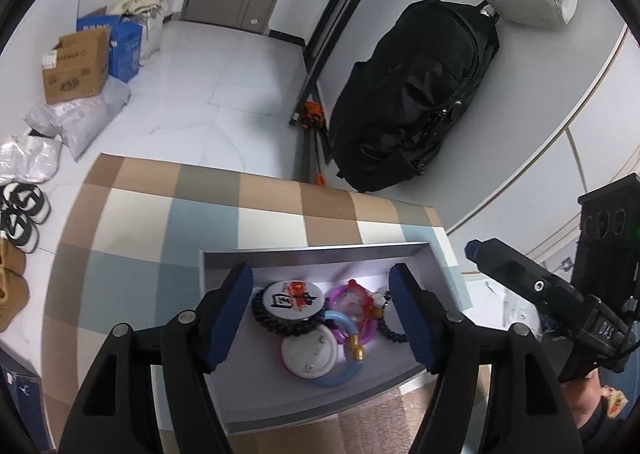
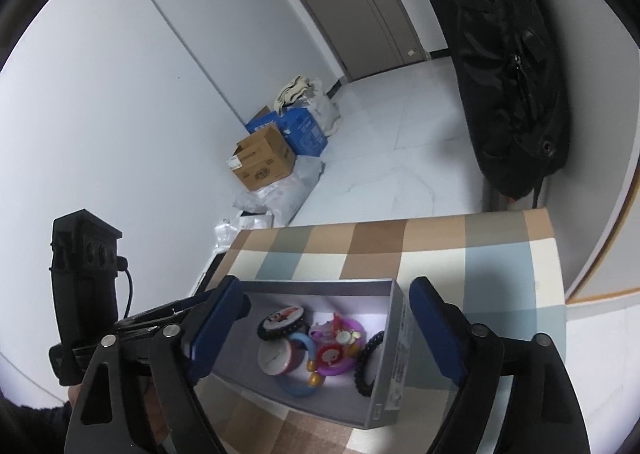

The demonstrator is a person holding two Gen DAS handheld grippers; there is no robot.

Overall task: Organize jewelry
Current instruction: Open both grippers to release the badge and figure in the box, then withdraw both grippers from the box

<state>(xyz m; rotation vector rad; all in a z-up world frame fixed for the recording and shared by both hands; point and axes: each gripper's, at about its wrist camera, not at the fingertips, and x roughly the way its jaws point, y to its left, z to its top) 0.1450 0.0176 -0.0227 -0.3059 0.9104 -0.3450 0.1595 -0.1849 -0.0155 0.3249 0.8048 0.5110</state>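
An open grey box (image 1: 312, 250) (image 2: 394, 354) sits on a checked table (image 1: 160, 213). Inside lie a round printed badge (image 1: 292, 300) (image 2: 282, 318), a white badge back (image 1: 310, 352), a purple bracelet (image 1: 354, 306) (image 2: 340, 350), a light-blue ring with a gold joint (image 1: 340, 374) (image 2: 298, 388) and black beaded bands (image 1: 276, 324) (image 2: 362, 370). My left gripper (image 1: 320, 278) hangs open above the box, nothing between its blue pads (image 1: 230, 314). My right gripper (image 2: 326, 290) is open too, spanning the box with nothing between its fingers. Each gripper's body shows at the side of the other's view.
A black backpack (image 1: 412, 93) leans on the wall past the table's far edge, beside tripod legs (image 1: 312, 125). Cardboard and blue boxes (image 1: 76, 65) (image 2: 264, 161), plastic bags and shoes (image 1: 20, 213) lie on the white floor at the left.
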